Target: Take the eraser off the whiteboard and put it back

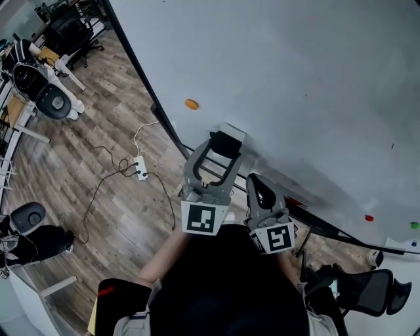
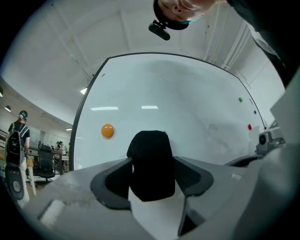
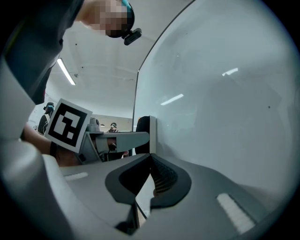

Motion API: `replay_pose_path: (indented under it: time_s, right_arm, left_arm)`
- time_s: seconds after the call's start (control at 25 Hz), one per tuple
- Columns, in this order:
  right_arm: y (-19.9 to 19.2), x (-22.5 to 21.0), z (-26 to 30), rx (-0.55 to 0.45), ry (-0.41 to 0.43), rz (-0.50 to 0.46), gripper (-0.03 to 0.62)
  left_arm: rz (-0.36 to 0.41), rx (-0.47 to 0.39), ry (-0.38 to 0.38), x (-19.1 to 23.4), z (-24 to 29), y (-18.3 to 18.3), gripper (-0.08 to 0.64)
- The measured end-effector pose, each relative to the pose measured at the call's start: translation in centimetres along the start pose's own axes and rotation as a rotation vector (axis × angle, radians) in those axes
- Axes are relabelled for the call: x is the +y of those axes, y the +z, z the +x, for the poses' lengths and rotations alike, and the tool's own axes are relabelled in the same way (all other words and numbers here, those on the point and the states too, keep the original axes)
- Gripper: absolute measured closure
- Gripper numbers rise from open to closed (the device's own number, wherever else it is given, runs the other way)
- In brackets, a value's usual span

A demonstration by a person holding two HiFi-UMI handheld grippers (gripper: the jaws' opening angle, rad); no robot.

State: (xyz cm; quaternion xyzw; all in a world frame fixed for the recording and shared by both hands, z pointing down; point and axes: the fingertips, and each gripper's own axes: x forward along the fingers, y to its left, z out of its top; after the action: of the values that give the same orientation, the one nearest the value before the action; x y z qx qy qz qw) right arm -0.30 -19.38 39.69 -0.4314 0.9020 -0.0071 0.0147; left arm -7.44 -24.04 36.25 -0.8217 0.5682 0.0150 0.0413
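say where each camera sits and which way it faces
Head view: on the person's head, looking steeply down at whiteboard and floor; arms, left hand-held gripper, right hand-held gripper show.
Left gripper view: rides that hand-held gripper, facing the whiteboard; open jaws flank the eraser; person's head above.
Right gripper view: rides that hand-held gripper, looking along the whiteboard; shut jaws, person's dark clothing.
Shared: eraser in all three; orange magnet in first two.

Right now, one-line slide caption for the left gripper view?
Left gripper open around the eraser sitting on the whiteboard, orange magnet to its left.
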Motion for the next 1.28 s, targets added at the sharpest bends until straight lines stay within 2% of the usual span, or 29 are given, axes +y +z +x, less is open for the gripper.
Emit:
replay_pose_path:
  time_s: [0.48,0.68,0.92,1.28]
  right_arm:
    - [-0.5,-0.8,0.2,0.007,-0.037,-0.014,0.589]
    - [-0.7,-1.3,0.0,0.007,-0.051,-0.014,0.591]
    - [-1.2,-1.7,0.1,0.026,-0.06,-0.008,0.591]
    - [-0.7,-0.9,-0.2,0.027,-0.039,-0.006,0.591]
  left_arm:
    - [-0.02,-0.001,-0.024,0.0,1.4,-0.4,0.285]
    - [-0.006,-0.005,-0.035,-0.2,1.8,-0.4,0.311]
    - [-0.042,0.005,-0.058,-0.1,1.8,-0.7,0.324]
    - [-0.042,0.008,-0.054,0.1,1.2,-0.1,0.334]
